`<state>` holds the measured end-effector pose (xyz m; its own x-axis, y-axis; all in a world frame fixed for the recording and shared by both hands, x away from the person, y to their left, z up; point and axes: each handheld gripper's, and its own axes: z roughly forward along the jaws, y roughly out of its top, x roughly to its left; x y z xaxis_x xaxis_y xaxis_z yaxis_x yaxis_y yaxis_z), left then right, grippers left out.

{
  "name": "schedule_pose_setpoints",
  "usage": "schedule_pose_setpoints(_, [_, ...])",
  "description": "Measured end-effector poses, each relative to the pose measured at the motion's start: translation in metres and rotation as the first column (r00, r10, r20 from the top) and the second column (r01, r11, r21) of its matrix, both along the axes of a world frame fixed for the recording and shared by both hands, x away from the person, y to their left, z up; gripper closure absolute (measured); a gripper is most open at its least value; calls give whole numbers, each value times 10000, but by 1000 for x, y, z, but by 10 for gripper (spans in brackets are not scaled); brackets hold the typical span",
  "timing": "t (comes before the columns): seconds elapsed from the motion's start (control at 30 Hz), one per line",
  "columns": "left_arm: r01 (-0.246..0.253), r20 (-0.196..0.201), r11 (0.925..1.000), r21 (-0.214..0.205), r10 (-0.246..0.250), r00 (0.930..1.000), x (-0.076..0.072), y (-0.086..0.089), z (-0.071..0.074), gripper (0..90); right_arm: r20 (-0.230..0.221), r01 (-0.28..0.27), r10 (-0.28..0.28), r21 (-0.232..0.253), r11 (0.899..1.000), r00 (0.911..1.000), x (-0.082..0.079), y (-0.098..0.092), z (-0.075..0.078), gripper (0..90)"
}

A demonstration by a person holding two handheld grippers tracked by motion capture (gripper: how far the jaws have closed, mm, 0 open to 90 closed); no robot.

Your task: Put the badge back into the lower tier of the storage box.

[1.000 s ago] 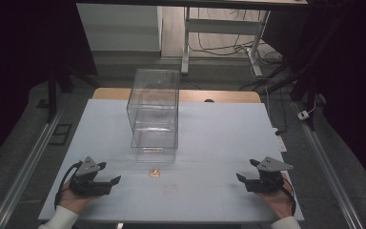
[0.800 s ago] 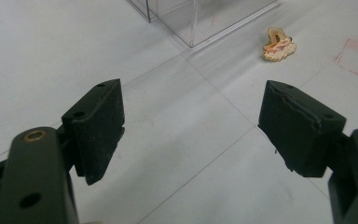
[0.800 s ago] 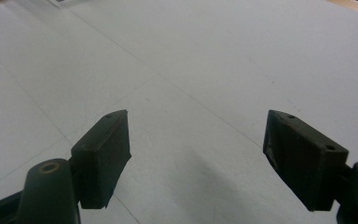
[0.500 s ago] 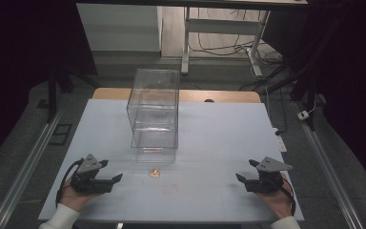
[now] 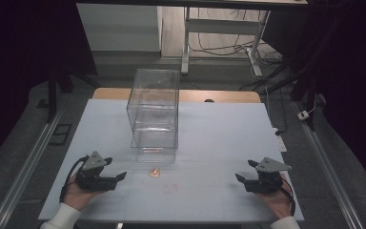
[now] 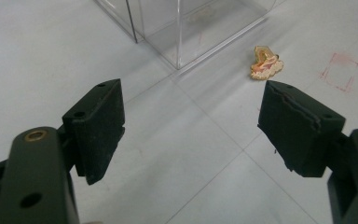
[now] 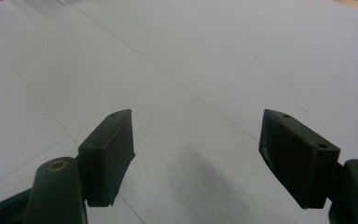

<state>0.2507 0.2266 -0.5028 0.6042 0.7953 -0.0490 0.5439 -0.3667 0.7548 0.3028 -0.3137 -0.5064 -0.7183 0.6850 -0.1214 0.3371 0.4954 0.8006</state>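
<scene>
A small orange and pink trinket (image 5: 155, 172) lies on the pale table sheet (image 5: 219, 143), just in front of a tall clear plastic box (image 5: 154, 109). In the left gripper view the trinket (image 6: 265, 63) sits beyond the jaws, near the clear box's corner (image 6: 179, 32). My left gripper (image 5: 116, 179) rests at the front left, held in a hand, open and holding nothing, and shows as (image 6: 191, 126) in its own view. At the front right my right gripper (image 5: 240, 180) is open as well, with bare sheet between its jaws (image 7: 196, 154).
A faint red square mark (image 5: 171, 188) is drawn on the sheet right of the trinket, also seen as red mark (image 6: 339, 71). A wooden table edge (image 5: 219, 96) runs behind the sheet. Metal rails (image 5: 28, 157) flank the table; a desk frame and cables (image 5: 219, 43) stand beyond.
</scene>
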Motion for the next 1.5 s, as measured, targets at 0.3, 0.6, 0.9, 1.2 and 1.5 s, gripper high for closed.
schedule_pose_setpoints(0.3, [234, -21, 9997, 112, -233, 9997, 6, -11, 2, 230, -59, -36, 36, -100, 9999, 10000, 0, 1, -1, 267])
schedule_pose_setpoints(0.6, [528, -60, 9980, 334, -527, 9986, 13, -24, 2, 230, -60, -58, 58, -131, 9999, 10000, 1, 2, -2, 270])
schedule_pose_setpoints(0.9, [944, -182, 9937, 603, -935, 9955, 22, -43, 0, 230, -89, -38, 36, -211, 9998, 10000, 1, 3, -3, 273])
schedule_pose_setpoints(1.2, [1320, -295, 9883, 769, -1301, 9911, 27, -59, -2, 231, -129, -99, 96, -227, 9997, 9999, 1, 3, -4, 274])
schedule_pose_setpoints(1.5, [1628, -452, 9831, 836, -1595, 9862, 31, -71, -5, 236, -157, -84, 80, -255, 9996, 9998, 1, 3, -4, 275])
